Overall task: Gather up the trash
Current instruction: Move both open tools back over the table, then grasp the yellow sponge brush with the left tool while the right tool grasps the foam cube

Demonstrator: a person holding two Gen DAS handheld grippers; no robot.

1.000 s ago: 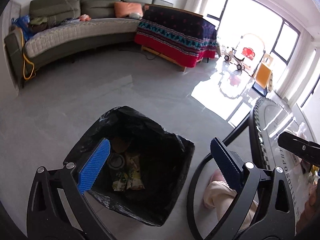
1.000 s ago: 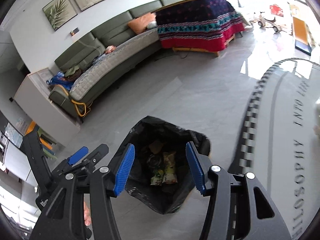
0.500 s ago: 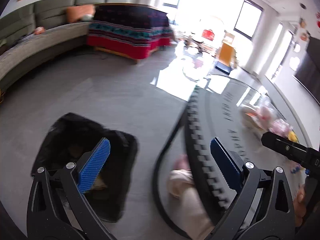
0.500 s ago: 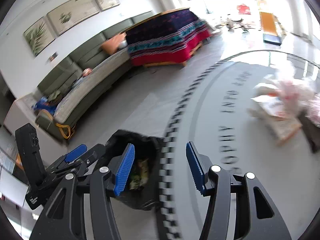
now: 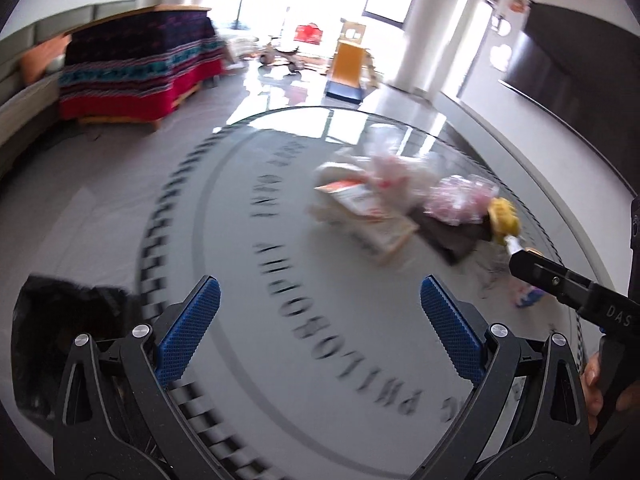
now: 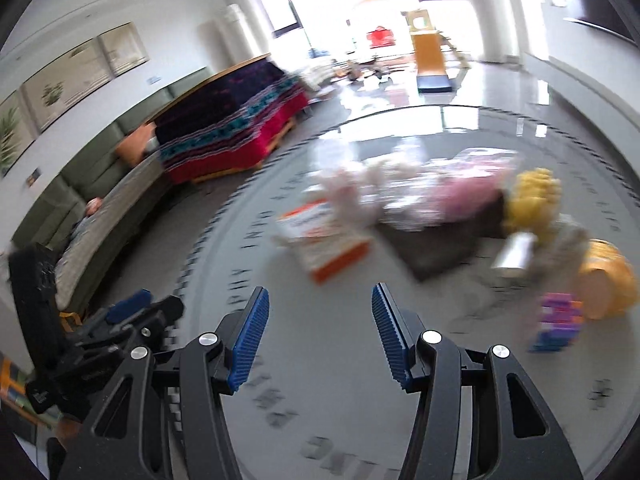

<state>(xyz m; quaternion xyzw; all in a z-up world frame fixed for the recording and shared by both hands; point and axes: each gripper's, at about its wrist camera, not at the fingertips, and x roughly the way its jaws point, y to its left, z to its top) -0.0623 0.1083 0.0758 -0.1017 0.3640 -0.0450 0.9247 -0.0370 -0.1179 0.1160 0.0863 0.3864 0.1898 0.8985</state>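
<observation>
A round worktop [image 5: 280, 264] is being shown across the middle of both views. A heap of trash [image 5: 404, 196] is being seen lying on it, right of centre in the left wrist view, with a box [image 6: 324, 240] at the heap's left edge and a block toy [image 6: 558, 322] at the lower right. A bin bag [image 5: 60, 344] is being seen on the floor at the lower left, beside the worktop's rim. A covered table [image 5: 136, 68] and a sofa [image 6: 104, 208] are being shown behind, at the upper left.
</observation>
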